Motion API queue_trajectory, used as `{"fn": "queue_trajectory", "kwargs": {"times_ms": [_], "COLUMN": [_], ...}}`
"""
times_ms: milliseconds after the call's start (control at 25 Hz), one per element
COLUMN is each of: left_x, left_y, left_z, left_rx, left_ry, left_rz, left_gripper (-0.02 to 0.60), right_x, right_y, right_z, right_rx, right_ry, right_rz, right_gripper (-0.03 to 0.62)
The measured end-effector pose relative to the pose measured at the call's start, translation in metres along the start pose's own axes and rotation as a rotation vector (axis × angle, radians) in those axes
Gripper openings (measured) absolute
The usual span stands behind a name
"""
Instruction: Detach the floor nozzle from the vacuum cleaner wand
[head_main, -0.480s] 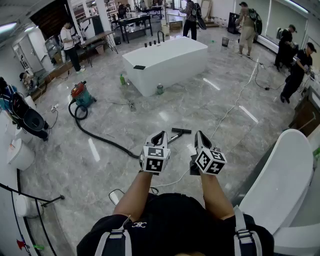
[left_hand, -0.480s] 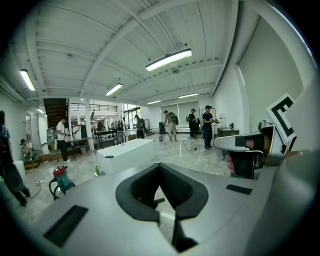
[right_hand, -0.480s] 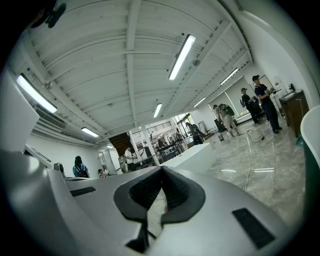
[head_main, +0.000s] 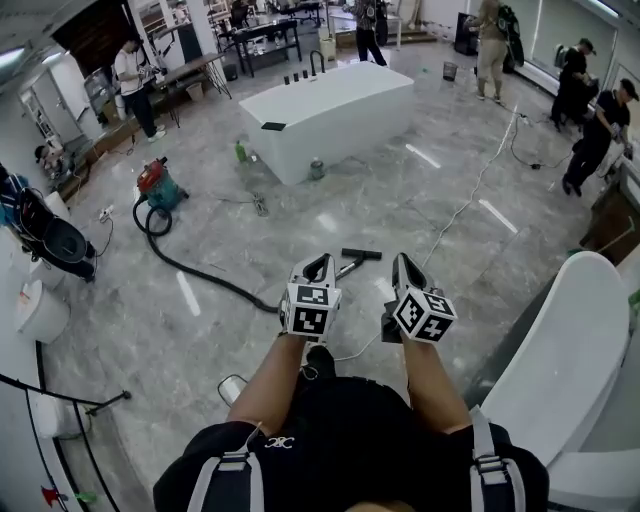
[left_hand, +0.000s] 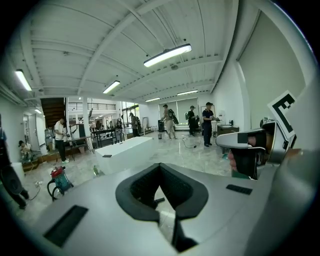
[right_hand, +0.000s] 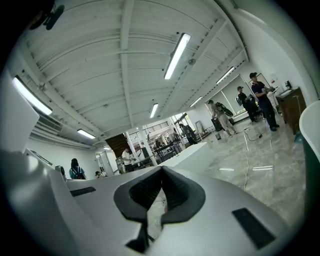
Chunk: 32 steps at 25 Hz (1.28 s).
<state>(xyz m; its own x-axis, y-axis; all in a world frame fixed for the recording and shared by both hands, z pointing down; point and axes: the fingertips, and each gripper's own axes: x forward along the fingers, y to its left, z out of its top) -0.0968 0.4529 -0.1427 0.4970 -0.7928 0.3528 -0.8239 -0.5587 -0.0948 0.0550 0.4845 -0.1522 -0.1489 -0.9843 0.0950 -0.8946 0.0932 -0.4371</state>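
Black floor nozzle (head_main: 361, 254): on grey floor, ctr of head view, looks joined to wand (head_main: 343, 270).
Progress: nothing done yet; reach, grip, pull-off all left.
Left gripper (head_main: 318, 268): jaws together, empty; nozzle just up-right of tips, apart.
Right gripper (head_main: 405, 268): jaws together, empty; nozzle up-left, apart.

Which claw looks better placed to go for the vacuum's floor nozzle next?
Probably the left. The left claw tilts down toward the floor nozzle and wand, and a dark piece of them seems to show past its shut tips in its own view. The right claw, also shut, points level, over them.
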Motion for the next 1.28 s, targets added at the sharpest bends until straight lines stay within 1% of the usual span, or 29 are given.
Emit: {"fn": "queue_trajectory", "kwargs": {"times_ms": [120,280,480,640,800,960,1080,1280], "left_x": [0.025,0.067,0.110,0.148,0.196,0.247,0.275,0.325], "left_y": [0.004,0.010,0.036,0.071,0.126,0.165,0.187,0.214], "left_z": [0.006,0.010,0.013,0.017,0.020,0.023,0.019,0.008], "left_rx": [0.009,-0.004,-0.010,-0.035,-0.053,-0.066,-0.067,-0.099], "left_ry": [-0.001,-0.013,-0.013,0.018,0.045,0.076,0.106,0.148], "left_rz": [-0.017,-0.051,-0.067,-0.062,-0.061,-0.083,-0.102,-0.135], "left_gripper": [-0.002,-0.002,-0.002,-0.002,-0.002,-0.002,-0.002,-0.002], "right_x": [0.018,0.048,0.101,0.157,0.228,0.287,0.321,0.366], "right_y": [-0.011,-0.029,-0.029,-0.026,-0.017,-0.016,-0.021,-0.040], "right_z": [0.005,0.010,0.011,0.016,0.018,0.023,0.016,0.006], "right_rx": [-0.013,-0.023,-0.039,-0.056,-0.065,-0.067,-0.051,-0.047], "right_ry": [-0.009,-0.017,-0.007,0.023,0.035,0.051,0.074,0.109], "right_rz": [-0.011,-0.037,-0.036,-0.029,-0.026,-0.041,-0.065,-0.096], "right_gripper": [0.008,0.008,0.008,0.008,0.008,0.008,0.008,0.008]}}
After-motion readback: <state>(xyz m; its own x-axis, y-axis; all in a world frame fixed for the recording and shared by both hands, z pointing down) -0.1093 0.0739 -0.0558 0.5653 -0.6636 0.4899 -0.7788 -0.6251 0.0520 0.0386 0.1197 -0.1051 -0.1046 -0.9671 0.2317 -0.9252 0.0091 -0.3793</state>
